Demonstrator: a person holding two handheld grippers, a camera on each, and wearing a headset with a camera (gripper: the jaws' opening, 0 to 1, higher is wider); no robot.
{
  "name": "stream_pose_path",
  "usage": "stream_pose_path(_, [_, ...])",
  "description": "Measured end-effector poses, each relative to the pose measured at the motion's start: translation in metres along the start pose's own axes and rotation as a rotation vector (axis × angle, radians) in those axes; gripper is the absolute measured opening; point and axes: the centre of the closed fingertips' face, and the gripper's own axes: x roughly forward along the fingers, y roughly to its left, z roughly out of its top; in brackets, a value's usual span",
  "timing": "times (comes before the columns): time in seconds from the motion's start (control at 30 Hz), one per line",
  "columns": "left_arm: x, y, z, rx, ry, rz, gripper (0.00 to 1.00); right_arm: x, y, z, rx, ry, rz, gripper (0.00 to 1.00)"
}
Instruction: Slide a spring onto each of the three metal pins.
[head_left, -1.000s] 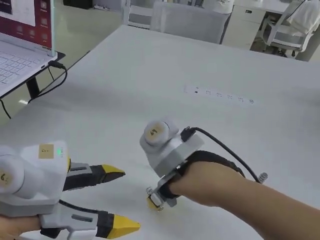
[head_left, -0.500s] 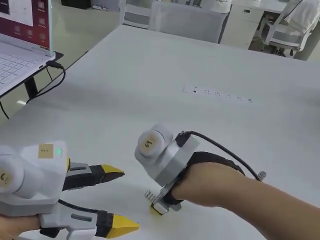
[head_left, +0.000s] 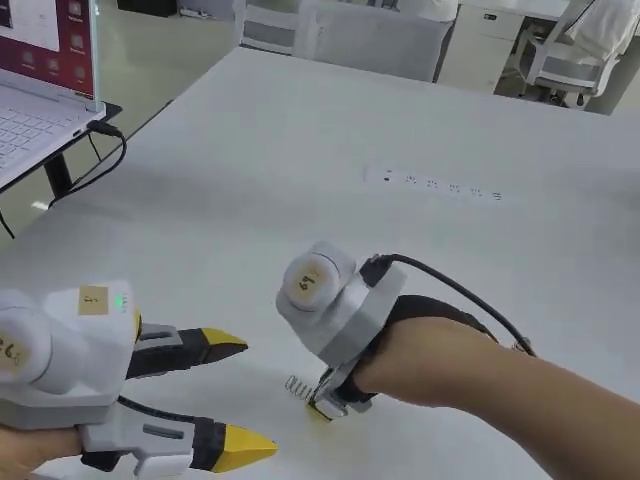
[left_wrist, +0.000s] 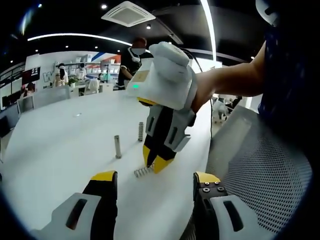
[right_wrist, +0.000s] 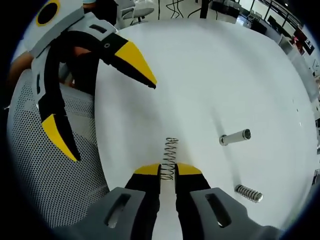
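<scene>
My right gripper (head_left: 322, 405) points down at the white table (head_left: 300, 150), shut on a small wire spring (head_left: 297, 384) that sticks out sideways from its tips. In the right gripper view the spring (right_wrist: 170, 152) stands up between the closed yellow tips of the right gripper (right_wrist: 168, 171). Beyond it are a bare metal pin (right_wrist: 235, 136) and a pin wearing a spring (right_wrist: 248, 192). The left gripper view shows the right gripper (left_wrist: 154, 162), the held spring (left_wrist: 142, 172), the bare pin (left_wrist: 118, 146) and the sprung pin (left_wrist: 141, 131). My left gripper (head_left: 238, 395) is open and empty at the near left.
An open laptop (head_left: 40, 90) with a black cable (head_left: 110, 150) sits off the table's left edge. A flush power strip (head_left: 440, 187) lies mid-table. A mesh chair seat (left_wrist: 255, 165) is beside the near edge. Office chairs (head_left: 380, 40) stand beyond the far edge.
The right gripper has shifted a little and tilted, and the spring now sticks out from its tips. The left gripper has stayed in place.
</scene>
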Motion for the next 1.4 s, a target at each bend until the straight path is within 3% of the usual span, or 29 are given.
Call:
stream_pose_path(0.33, [0.004,0.001,0.003,0.027,0.014,-0.015,0.52,-0.025,0.015,0.001,-0.168,-0.044,0.067,0.08])
stream_pose_path(0.63, [0.01,-0.01,0.009,0.058,0.011,-0.064,0.39,-0.045,0.03,0.003,-0.35,-0.068,0.121,0.08])
stream_pose_path(0.77, [0.012,-0.016,0.011,0.062,0.006,-0.091,0.31,-0.052,0.037,0.009,-0.383,-0.107,0.142,0.08])
stream_pose_path(1.1, [0.013,-0.024,0.015,0.075,-0.011,-0.133,0.09,-0.059,0.046,0.013,-0.446,-0.115,0.156,0.08])
stream_pose_path(1.4, [0.014,-0.028,0.013,0.079,0.004,-0.154,0.06,-0.063,0.05,0.013,-0.5,-0.123,0.166,0.08])
